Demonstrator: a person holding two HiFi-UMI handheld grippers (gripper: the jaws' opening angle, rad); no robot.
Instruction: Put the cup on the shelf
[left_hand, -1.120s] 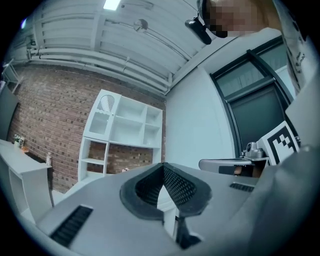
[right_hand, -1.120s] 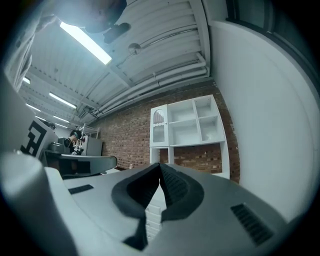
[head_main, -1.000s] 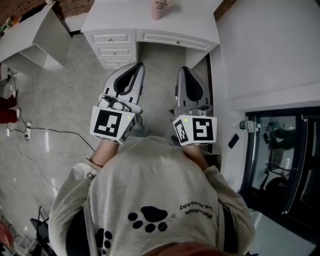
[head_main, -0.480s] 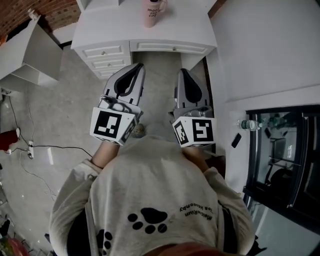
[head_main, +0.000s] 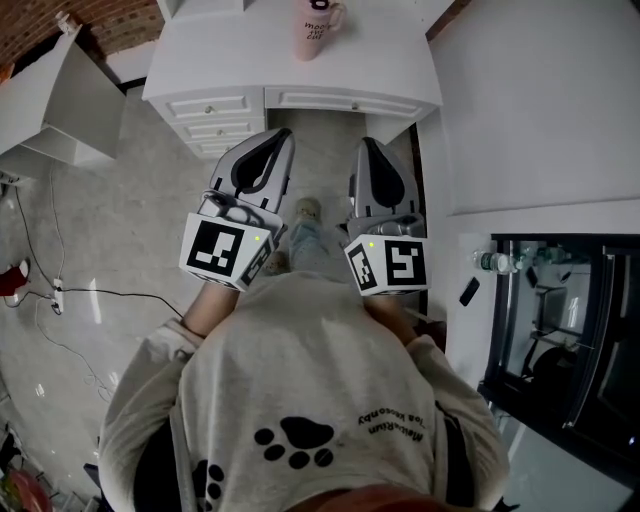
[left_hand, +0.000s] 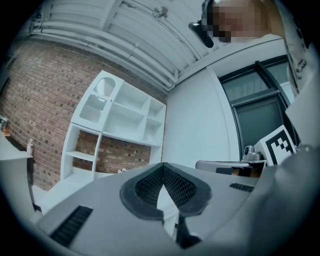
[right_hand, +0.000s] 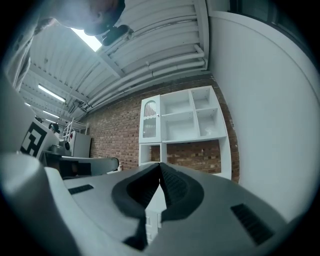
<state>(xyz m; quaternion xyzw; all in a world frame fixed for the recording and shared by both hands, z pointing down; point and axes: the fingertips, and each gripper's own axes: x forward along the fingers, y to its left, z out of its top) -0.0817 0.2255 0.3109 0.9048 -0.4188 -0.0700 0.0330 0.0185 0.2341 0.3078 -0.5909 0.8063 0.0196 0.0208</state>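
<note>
The pink cup (head_main: 316, 25) stands upright on the white desk (head_main: 220, 55) at the far edge of the head view, its handle turned to the right and dark lettering on its side, with nothing touching it. It sits well apart from both tools, which are held side by side over the grey floor (head_main: 130, 220) on the near side of the desk, both pointing toward it. The left tool (head_main: 282, 136) has its jaws pressed together: in the left gripper view the dark ribbed pads meet at the tip and nothing sits between them. The right tool (head_main: 365, 143) is the same, its pads meeting at the tip in the right gripper view and pinching nothing. Both gripper views look past the jaws at a white shelf unit (right_hand: 185, 125) with open compartments, standing against a red brick wall (right_hand: 115, 135). Under the left end of the desk is a stack of drawers (head_main: 208, 112), with a wide shallow drawer to their right. Between the two tools, lower down, a shoe (head_main: 308, 209) of the person shows on the floor. A black cable (head_main: 120, 292) trails across the floor at the left, and a dark glass-fronted cabinet (head_main: 560, 330) stands at the right.
</note>
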